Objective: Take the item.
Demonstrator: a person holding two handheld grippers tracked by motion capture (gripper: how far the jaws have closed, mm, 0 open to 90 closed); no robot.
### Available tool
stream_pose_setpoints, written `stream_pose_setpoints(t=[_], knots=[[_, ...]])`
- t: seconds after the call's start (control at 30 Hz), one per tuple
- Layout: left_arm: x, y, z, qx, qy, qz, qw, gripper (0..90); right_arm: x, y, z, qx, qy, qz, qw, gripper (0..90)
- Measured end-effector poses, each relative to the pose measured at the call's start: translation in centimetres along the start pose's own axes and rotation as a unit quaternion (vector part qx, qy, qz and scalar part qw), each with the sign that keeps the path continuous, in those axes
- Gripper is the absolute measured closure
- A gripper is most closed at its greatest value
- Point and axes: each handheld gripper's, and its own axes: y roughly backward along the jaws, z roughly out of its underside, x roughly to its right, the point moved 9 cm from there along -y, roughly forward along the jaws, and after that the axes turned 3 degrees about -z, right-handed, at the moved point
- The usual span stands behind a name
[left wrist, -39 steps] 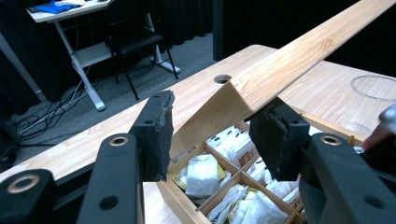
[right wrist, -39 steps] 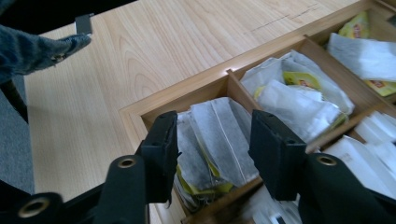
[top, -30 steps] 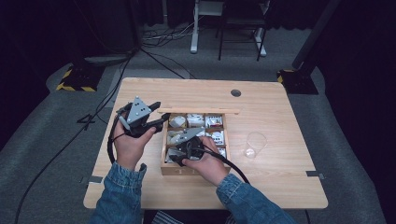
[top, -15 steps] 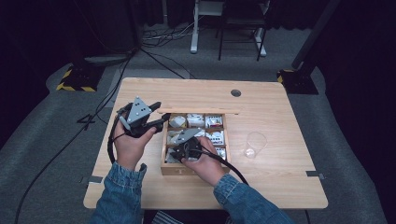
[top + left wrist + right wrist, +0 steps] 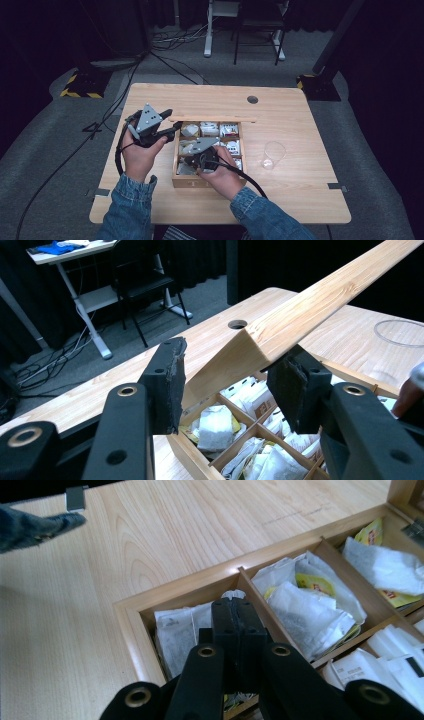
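Left gripper point(image 5: 172, 131), jaws parted around the raised box lid point(image 5: 320, 300), at nine o'clock of the tea box point(image 5: 176, 165). Right gripper point(image 5: 235, 602), pinched closed on a tea bag point(image 5: 175, 635) in the six o'clock corner compartment.

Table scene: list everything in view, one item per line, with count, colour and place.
table: one, light wood, centre.
box: one, wooden, compartmented, mid-table.
lid: one, wooden, raised at the box's far edge, between the left gripper's jaws.
tea bags: many, mostly white, some yellow, in the compartments.
cup: one, clear, on the table right of the box.
desk: one, white-legged, on the floor beyond.
left gripper: black, at the lid, jaws open around it.
right gripper: black, jaws closed, over the box's near-left compartment.
sleeves: two, blue denim, bottom edge.
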Motion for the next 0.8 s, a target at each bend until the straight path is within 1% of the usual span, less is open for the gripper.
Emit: stream_pose_setpoints(t=[0.37,0.67,0.8], knots=[[-0.1,0.0,0.0,0.0,0.0,-0.001,1.0,50.2,0.3,2.3,-0.8,0.032,-0.001,0.01,0.9994,90.0],[0.0,0.0,0.0,0.0,0.0,0.0,1.0,50.2,0.5,3.9,-1.2,0.049,-0.004,0.012,0.9987,90.0],[0.0,0.0,0.0,-0.001,-0.001,0.0,1.0,50.3,0.6,4.7,-1.1,0.05,-0.005,0.012,0.9987,90.0]])
